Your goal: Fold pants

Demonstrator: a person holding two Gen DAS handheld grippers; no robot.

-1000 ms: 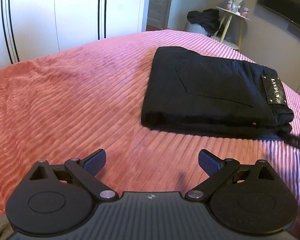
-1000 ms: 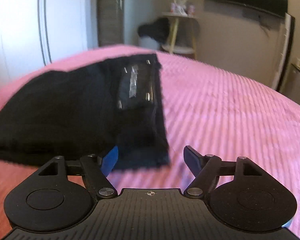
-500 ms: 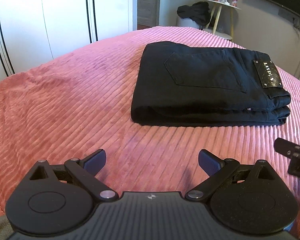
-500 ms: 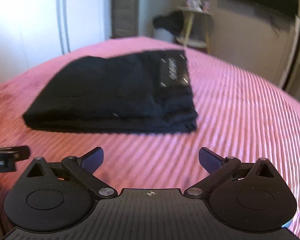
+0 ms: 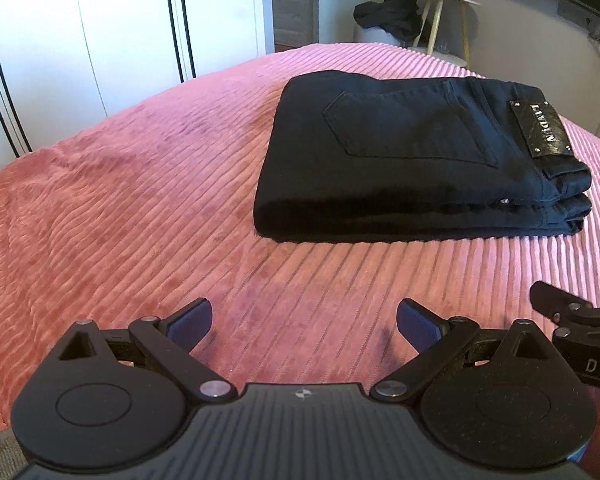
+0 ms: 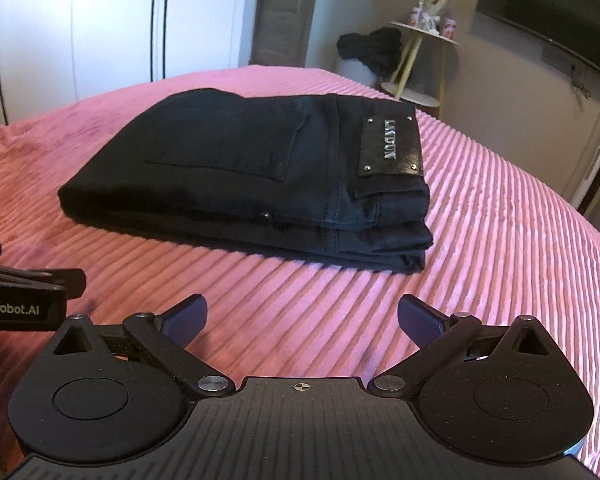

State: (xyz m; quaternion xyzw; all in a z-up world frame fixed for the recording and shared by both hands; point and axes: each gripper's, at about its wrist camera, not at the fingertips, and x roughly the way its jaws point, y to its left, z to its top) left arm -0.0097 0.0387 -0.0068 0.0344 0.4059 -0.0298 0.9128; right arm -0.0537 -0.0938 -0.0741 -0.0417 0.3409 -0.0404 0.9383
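Observation:
Black pants point(image 5: 412, 160) lie folded into a thick rectangle on the pink ribbed bedspread point(image 5: 140, 184), back pocket and shiny brand patch point(image 5: 543, 129) facing up. My left gripper point(image 5: 304, 318) hovers open over bare bedspread, short of the stack's near edge, nothing between its fingers. In the right wrist view the same pants point(image 6: 260, 184) sit ahead and slightly left. My right gripper point(image 6: 302, 318) is wide open and empty, held back from the stack. Each gripper shows at the edge of the other's view.
White wardrobe doors point(image 5: 100, 40) stand behind the bed on the left. A small round side table point(image 6: 424, 36) with jars, and a dark garment heaped on a stool point(image 6: 370, 54), stand beyond the bed's far end. A dark screen point(image 6: 560, 12) hangs on the right wall.
My right gripper let go of the pants, opened wide and drew back toward me. The pants now rest flat and folded. My left gripper stayed open and barely shifted.

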